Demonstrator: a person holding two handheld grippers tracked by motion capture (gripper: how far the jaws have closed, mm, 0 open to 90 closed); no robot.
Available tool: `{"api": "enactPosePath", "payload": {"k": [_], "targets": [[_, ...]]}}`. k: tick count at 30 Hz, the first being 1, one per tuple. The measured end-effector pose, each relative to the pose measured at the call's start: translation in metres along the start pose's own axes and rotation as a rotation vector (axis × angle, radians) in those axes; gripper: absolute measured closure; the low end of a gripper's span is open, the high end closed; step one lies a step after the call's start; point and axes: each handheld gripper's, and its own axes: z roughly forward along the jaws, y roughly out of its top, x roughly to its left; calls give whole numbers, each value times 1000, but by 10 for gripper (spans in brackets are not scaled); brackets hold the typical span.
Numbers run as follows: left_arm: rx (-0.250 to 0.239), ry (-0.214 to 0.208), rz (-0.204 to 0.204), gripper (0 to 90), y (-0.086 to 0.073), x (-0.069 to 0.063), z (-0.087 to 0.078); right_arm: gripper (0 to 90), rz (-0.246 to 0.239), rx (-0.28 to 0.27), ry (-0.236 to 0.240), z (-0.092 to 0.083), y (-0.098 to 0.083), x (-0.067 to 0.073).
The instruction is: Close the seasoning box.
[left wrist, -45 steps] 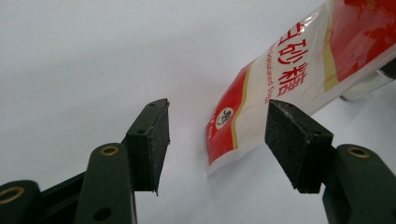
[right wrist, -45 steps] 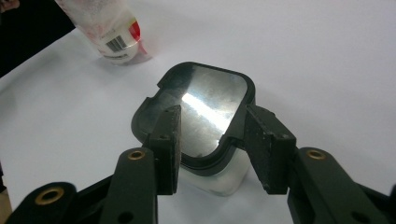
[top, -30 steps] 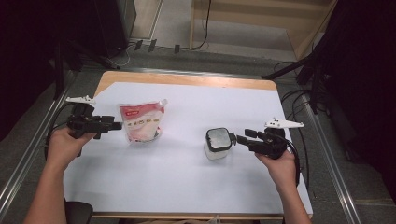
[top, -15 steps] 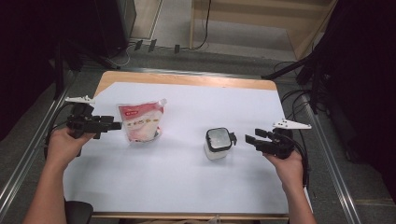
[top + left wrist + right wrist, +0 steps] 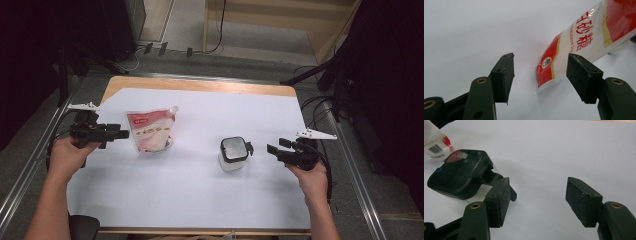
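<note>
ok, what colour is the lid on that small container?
Black, glossy, on a clear body; the lid shows best in the right gripper view.

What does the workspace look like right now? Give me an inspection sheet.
Surface: white sheet over a wooden table.
Job's things: red-and-white pouch, leaning; black-lidded jar, upright.
Clutter: nothing seen.
Grippers: left gripper open, beside the pouch, not gripping; right gripper open, jaws just been opening, nothing between them, apart from the jar.
Cables: several on the floor beyond the table.
Surroundings: dark equipment, wooden frame behind.
</note>
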Motion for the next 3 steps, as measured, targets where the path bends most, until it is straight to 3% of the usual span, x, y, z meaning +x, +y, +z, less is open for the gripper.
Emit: {"api": "enactPosePath", "payload": {"k": [3], "targets": [[3, -1, -1, 401, 0, 0, 0, 362, 1, -5, -2, 0, 0, 0]]}}
